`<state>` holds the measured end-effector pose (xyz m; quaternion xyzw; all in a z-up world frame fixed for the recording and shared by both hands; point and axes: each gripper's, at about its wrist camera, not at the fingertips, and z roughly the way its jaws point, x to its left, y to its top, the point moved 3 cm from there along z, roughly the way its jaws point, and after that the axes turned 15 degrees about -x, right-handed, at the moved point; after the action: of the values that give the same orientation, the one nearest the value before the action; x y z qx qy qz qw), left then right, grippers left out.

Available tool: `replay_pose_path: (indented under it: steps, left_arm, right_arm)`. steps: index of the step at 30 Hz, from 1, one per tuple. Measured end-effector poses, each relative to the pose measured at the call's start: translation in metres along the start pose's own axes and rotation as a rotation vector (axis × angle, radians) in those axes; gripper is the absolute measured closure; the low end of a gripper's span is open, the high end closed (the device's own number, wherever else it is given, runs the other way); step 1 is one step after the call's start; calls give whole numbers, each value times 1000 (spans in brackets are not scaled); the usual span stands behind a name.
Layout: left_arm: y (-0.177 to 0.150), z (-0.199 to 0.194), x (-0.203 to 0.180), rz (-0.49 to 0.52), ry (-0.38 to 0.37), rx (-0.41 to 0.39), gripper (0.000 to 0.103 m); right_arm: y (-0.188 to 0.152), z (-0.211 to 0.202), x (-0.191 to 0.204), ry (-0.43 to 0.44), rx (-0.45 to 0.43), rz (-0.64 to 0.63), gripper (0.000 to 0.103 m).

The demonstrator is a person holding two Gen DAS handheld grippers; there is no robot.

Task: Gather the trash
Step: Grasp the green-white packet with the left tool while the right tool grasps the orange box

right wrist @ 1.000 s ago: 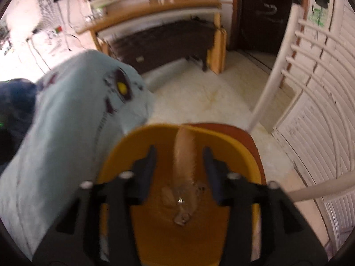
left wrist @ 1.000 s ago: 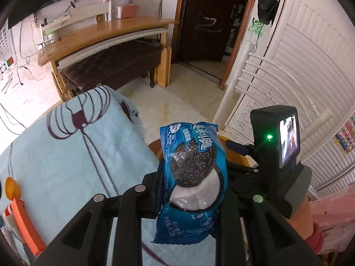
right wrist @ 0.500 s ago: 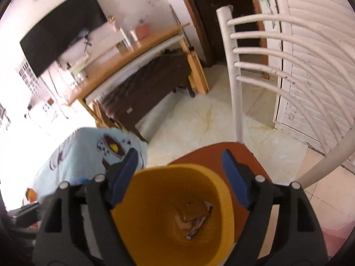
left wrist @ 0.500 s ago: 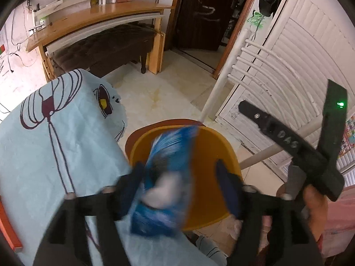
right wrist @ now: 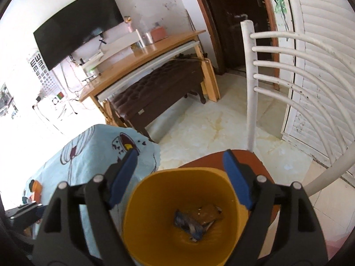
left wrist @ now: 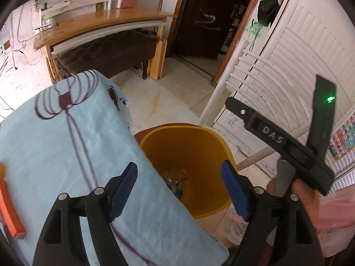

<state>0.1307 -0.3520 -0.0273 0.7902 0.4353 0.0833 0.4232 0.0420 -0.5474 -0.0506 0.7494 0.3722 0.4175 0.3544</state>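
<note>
A yellow bin (left wrist: 195, 141) stands on a brown chair seat beside the table; it also shows in the right wrist view (right wrist: 155, 199). A blue cookie wrapper (right wrist: 188, 222) and a brown wrapper (right wrist: 206, 215) lie at its bottom; in the left wrist view the brown wrapper (left wrist: 175, 175) shows partly behind the cloth edge. My left gripper (left wrist: 179, 186) is open and empty above the table edge and bin. My right gripper (right wrist: 180, 177) is open and empty above the bin; its body shows in the left wrist view (left wrist: 284, 144).
A light blue patterned tablecloth (left wrist: 66, 133) covers the table left of the bin. An orange object (left wrist: 8, 208) lies at the table's left edge. A white slatted chair back (right wrist: 288, 66) rises behind the bin. A wooden desk (left wrist: 99, 24) and dark bench (left wrist: 106, 53) stand farther off.
My left gripper opened and the blue cookie wrapper dropped into the yellow bin. My right gripper let go of the brown wrapper, opened and rose above the bin.
</note>
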Motion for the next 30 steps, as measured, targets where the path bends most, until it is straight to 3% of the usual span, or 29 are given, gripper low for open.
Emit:
replay_pose_path:
  steps: [7, 13, 16, 23, 30]
  left_arm:
    - [6, -60, 16, 4, 17, -117, 18]
    - [0, -113, 57, 43, 140, -190, 14]
    - [-7, -141, 88, 62, 188, -207, 11]
    - [-13, -205, 174, 0, 337, -249, 8]
    - [-27, -238, 224, -11, 424, -252, 7]
  right_arm:
    - [6, -19, 33, 66, -39, -43, 24]
    - [5, -50, 93, 222, -88, -118, 17]
    - [0, -59, 118, 260, -94, -149, 17]
    - [-26, -64, 179, 380, -24, -220, 17]
    - [-56, -61, 237, 445, 53, -323, 17]
